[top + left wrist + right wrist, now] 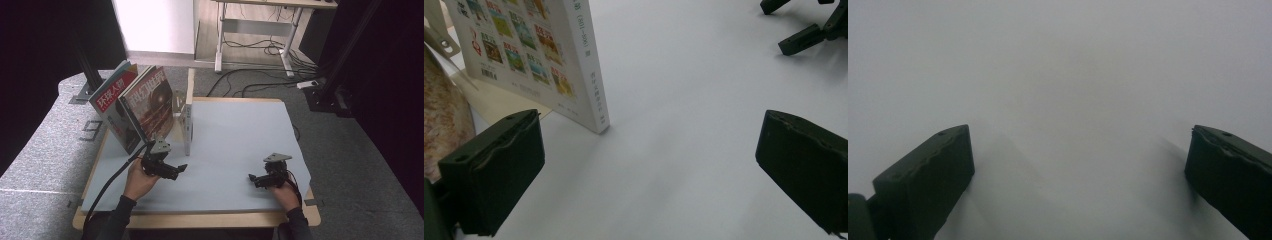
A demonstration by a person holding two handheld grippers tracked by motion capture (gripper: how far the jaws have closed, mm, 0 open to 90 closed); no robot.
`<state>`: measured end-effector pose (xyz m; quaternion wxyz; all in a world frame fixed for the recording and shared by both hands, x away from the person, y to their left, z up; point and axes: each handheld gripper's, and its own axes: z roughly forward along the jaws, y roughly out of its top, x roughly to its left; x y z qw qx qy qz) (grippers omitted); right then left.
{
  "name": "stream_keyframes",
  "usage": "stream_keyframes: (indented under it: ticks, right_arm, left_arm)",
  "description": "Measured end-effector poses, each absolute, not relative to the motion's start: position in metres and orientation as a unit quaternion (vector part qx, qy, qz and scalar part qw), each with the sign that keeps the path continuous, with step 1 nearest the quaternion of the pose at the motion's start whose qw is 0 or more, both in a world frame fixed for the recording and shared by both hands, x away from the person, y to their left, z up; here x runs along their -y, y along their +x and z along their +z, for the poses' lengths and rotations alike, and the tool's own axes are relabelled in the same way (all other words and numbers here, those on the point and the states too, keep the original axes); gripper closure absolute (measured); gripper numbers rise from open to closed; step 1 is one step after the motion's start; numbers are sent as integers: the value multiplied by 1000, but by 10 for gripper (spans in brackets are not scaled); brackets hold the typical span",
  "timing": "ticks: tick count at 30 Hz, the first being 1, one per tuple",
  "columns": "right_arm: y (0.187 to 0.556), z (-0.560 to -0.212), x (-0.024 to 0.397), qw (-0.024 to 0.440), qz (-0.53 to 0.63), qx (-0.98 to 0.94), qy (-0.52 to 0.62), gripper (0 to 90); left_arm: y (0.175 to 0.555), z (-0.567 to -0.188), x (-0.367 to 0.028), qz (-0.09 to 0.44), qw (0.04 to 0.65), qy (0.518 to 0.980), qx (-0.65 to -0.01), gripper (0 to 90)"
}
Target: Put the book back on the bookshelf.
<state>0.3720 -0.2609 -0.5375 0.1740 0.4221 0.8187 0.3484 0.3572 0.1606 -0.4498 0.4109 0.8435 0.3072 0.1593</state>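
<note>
Gaping left claw (649,165) beside magazine (549,60) edge, bare mat (240,135) rightward

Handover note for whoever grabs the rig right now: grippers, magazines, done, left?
Left gripper: open, empty, low over the white table cover just in front of the magazines.
Right gripper: open, empty, near the table's front right, facing bare cover.
Two magazines stand tilted at the back left: the red-cover magazine outermost, the dark-cover magazine beside it, next to the metal bookend.
Done: nothing gripped.
Left: probably take the nearer, dark-cover one with the left gripper; its lower corner sits just ahead of the jaws.
</note>
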Motion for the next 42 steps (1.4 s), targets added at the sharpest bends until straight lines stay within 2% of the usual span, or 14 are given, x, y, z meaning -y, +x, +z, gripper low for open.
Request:
stream_keyframes:
  ticks: [15, 42]
  right_arm:
    - [372, -537, 261, 174, 348, -819, 422, 0]
    - [372, -537, 261, 174, 348, -818, 422, 0]
  left_arm:
    - [348, -465, -181, 150, 421, 836, -319, 0]
    - [338, -503, -200, 144, 395, 840, -342, 0]
